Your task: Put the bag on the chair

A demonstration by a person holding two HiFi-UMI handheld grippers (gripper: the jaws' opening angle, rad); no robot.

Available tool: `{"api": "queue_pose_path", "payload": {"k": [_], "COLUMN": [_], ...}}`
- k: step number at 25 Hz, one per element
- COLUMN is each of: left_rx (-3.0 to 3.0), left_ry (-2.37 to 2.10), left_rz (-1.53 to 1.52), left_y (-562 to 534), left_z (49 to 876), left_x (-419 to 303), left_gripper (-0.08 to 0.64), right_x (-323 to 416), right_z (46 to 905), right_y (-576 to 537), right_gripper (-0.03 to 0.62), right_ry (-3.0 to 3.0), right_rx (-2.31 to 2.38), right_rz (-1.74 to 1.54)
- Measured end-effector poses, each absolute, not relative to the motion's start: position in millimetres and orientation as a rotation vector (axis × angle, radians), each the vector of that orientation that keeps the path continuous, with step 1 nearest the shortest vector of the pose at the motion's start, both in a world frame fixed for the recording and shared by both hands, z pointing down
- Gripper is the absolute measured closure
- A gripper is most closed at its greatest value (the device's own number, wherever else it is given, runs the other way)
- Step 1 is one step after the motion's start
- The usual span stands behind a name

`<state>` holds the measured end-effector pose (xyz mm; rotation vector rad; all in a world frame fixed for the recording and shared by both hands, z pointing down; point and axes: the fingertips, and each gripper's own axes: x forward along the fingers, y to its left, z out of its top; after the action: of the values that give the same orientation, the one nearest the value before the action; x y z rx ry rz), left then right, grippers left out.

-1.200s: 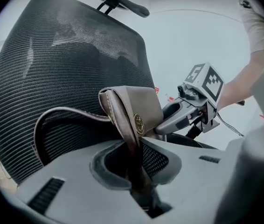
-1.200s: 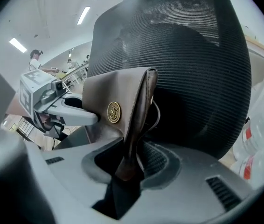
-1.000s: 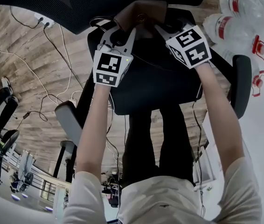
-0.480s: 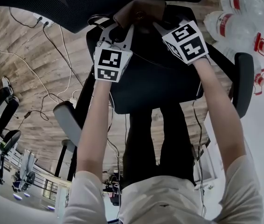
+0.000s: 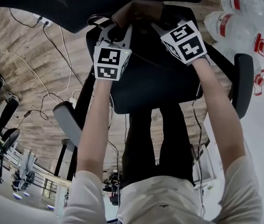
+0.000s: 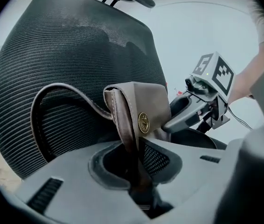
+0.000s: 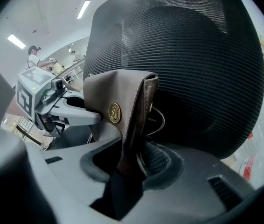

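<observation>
Soft leather bag at the back edge of the chair.
Probably light and floppy; the stitched top edge is the place to grip. Left tongs, opening, pinch that edge; right tongs are opening, flap loose between.

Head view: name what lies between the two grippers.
The brown bag, in the head view. The left gripper and right gripper jaws are both opening, each pair with a bag end between.

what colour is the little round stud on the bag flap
Gold, a brassy round stud on the brown bag; clearest in the left gripper view.
</observation>
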<state>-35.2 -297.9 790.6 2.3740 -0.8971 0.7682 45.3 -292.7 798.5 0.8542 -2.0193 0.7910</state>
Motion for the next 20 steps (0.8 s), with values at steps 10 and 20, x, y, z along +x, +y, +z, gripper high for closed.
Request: {"api": "queue_pose_path", "payload": {"k": [10, 20], "left_rx": [2.337, 2.305], "left_ry": [-0.916, -0.95], "left_rz": [0.762, 0.754], "left_y": [-300.9, -303.7], "left_z": [790.3, 786.6], "left_x": [-37.6, -42.3], "left_gripper": [0.482, 0.454], "right_x": [48.9, 50.1], "right_z": [800.7, 797.9], "right_y": [-291.0, -285.0], "right_gripper": [0.424, 0.402], "right_ry": [-2.005, -1.985], "right_rx": [0.848, 0.848], "right_rz": [0.797, 0.797]}}
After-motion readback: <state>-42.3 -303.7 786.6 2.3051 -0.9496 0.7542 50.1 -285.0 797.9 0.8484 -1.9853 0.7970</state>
